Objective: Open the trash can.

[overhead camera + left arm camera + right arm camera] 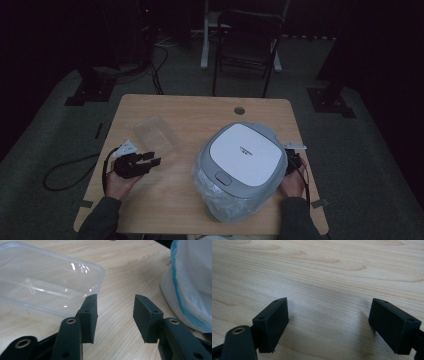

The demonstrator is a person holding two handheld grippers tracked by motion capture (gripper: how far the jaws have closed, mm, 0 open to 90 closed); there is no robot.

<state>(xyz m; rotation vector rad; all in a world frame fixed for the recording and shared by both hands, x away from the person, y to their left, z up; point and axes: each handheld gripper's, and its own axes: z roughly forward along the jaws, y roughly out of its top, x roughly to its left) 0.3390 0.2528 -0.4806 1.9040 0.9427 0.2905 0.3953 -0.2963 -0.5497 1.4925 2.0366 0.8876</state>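
A: Start from the clear plastic container (42, 282). Where does it lie from the jaws?

B: In the left gripper view it lies ahead and to the left of the jaws, flat on the wooden table (130, 270), mouth up. Its near rounded corner sits just beyond the tip of the left-hand jaw, very close; whether they touch I cannot tell. Nothing is in the gap between the 2 jaws, just bare wood.

A: And its long axis?

B: It runs away up and to the left, slantwise to the line the jaws point along. So the near rim is off to 1 side of the gap, not in it.

A: State of the jaws?

B: The left gripper (151, 160) stands partly open, gripping nothing. The right gripper (329, 322) is wide open over plain tabletop, also gripping nothing.

A: Which hand is nearer?

B: The left, clearly. From above, the right gripper (295, 161) sits well apart, on the far side of the white and grey cooker (242, 157), which stands wrapped in a plastic bag (225, 202) to the right of the left jaws.

A: So the move turns on?

B: Likely shifting the left jaws leftward to straddle that near rim.
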